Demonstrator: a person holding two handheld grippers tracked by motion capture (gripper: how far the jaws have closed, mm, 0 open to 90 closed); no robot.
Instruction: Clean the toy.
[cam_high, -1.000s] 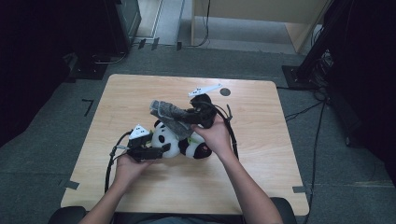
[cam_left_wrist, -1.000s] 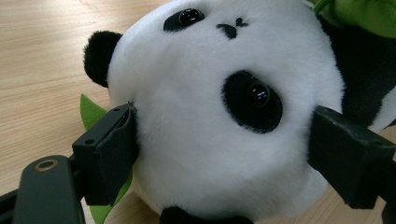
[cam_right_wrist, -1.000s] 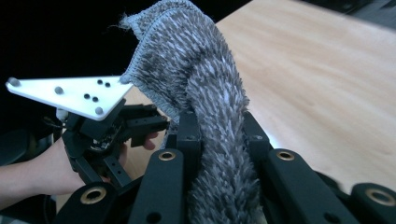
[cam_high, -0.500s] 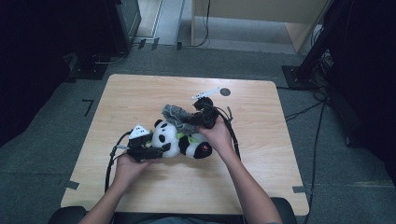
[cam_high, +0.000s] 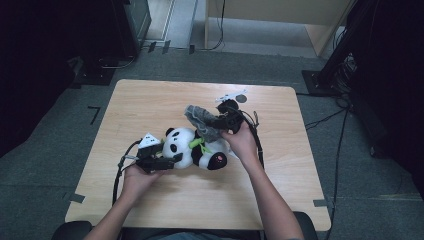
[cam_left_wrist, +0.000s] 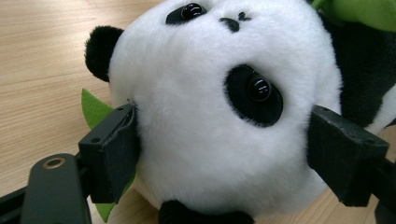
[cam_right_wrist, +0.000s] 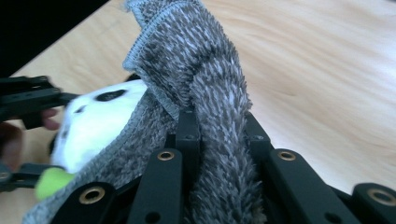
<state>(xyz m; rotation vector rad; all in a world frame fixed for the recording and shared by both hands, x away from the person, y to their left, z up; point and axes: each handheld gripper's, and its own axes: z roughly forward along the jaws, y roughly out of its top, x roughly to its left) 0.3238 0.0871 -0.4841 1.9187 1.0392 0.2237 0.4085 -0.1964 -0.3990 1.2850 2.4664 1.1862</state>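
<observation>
Panda toy lying on its side at the centre of the wooden desk in the high view, white head toward the left, black limbs and a pink-soled foot toward the right, a green leaf at the neck. Left gripper just left of centre, low on the desk, held from below by the left hand. In the left gripper view, jaws set wide on either side of the round white head, left pad pushed into the fur at the cheek, right pad against the other side beside the black eye patch; jaws just closing a little onto that head. Green leaf peeking out behind the left pad, bare desk in the upper left.

Right gripper above and right of centre in the high view, gripped by the right hand, cable looping down the right side. Jaws nearly together, pinching a grey shaggy cloth. In the right gripper view, cloth rising from between the black jaws up the middle of the frame, stitched hem along its left edge, lower fold draped over the panda's white body at the left. In the high view, cloth bunched just above the panda, touching it.
</observation>
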